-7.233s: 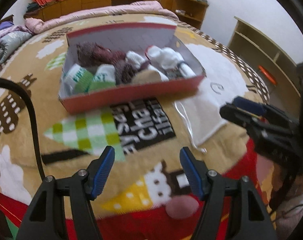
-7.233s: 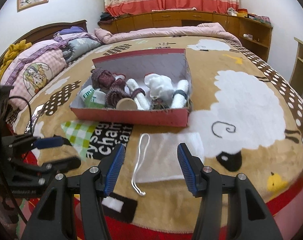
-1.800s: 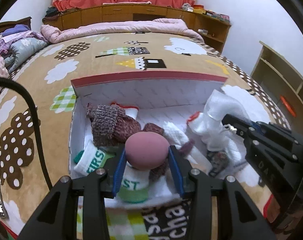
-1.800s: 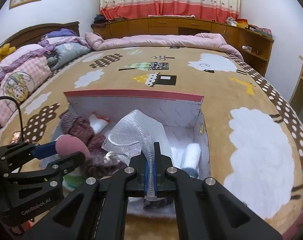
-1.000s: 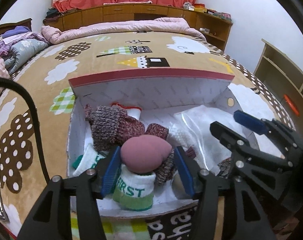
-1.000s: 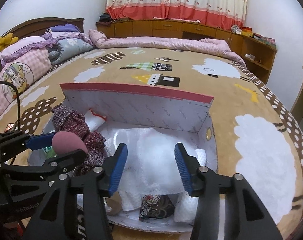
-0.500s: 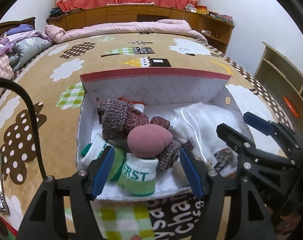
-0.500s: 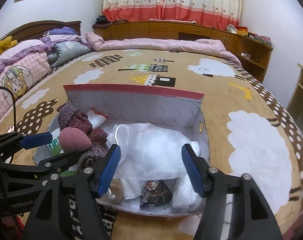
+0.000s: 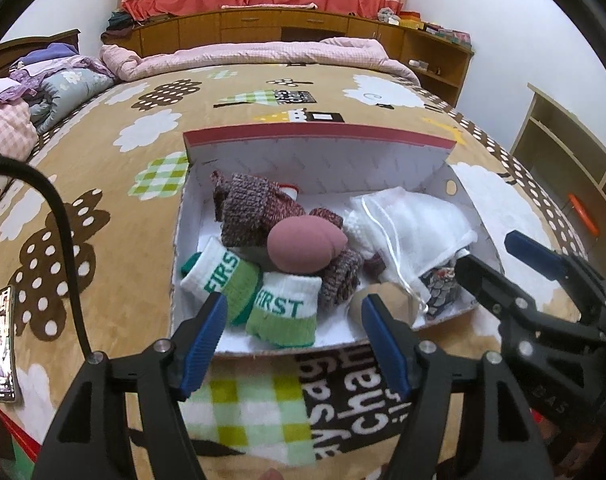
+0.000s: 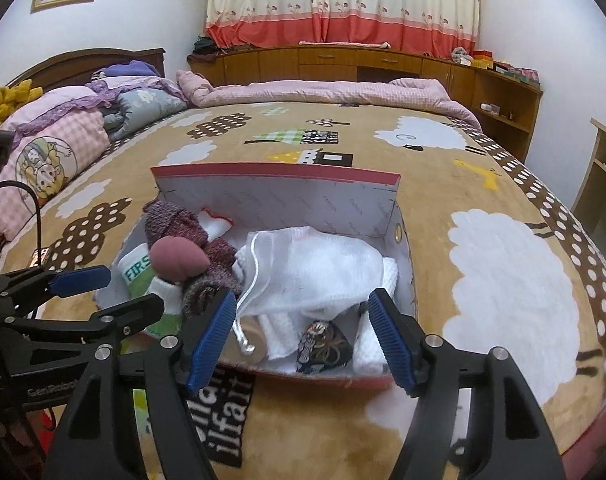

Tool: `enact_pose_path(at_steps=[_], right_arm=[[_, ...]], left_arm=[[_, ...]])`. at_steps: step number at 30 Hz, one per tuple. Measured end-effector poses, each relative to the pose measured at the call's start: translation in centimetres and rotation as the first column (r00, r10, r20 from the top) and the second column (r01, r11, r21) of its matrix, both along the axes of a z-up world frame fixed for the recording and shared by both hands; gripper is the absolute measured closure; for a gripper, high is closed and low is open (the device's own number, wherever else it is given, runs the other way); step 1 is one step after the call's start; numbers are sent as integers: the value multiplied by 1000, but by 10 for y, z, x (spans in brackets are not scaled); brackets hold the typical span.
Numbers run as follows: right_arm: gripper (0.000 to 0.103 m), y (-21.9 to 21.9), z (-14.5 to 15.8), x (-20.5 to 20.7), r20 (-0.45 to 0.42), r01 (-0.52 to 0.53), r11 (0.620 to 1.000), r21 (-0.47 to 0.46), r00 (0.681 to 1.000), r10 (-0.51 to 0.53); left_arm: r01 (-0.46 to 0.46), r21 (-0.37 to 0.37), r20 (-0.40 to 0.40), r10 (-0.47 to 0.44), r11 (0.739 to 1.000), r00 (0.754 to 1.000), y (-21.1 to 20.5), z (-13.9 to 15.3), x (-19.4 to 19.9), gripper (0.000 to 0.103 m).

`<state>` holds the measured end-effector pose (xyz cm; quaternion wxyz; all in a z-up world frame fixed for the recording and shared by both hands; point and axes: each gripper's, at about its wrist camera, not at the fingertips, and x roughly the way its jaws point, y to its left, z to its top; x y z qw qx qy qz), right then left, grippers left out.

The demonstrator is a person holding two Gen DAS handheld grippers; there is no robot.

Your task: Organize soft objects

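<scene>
On the bed's tan cartoon blanket [image 9: 115,208] sits a red-edged cardboard box [image 9: 319,136] with its lid flap standing up at the far side. The left gripper [image 9: 293,330] hangs just short of the box's near wall, jaws having just spread wide, nothing between them. A pink sponge ball [image 9: 305,246] rests in the box on top of the maroon knit socks [image 9: 251,210], with the green-and-white "FIRST" socks [image 9: 281,312] at its 6 o'clock. The right gripper [image 10: 303,338] also has its jaws freshly parted and empty. The white mesh drawstring bag [image 10: 315,272] lies in the box at the ball's 3 o'clock, draped over other rolled white pieces, touching neither gripper.
</scene>
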<state>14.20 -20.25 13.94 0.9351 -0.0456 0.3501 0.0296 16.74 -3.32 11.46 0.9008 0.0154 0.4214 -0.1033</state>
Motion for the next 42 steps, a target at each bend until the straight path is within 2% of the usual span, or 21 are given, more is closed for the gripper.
enact_pose_path(at_steps=[14,29,42], right_arm=[[33,7,0,-34,9,1,1000,13,1000,-1],[33,3,-30,-47,-49,22,999,30,999,-21],[33,-2,-54,-46,-107,46,998,54,993,-40]], left_arm=[[-22,-5,-22,22,1000,1000,4,-8,-32,30],[-54,12,-88,55,998,995,9,-41,-35,30],[-64,22,-101,66,998,993,9,-54,-32,30]])
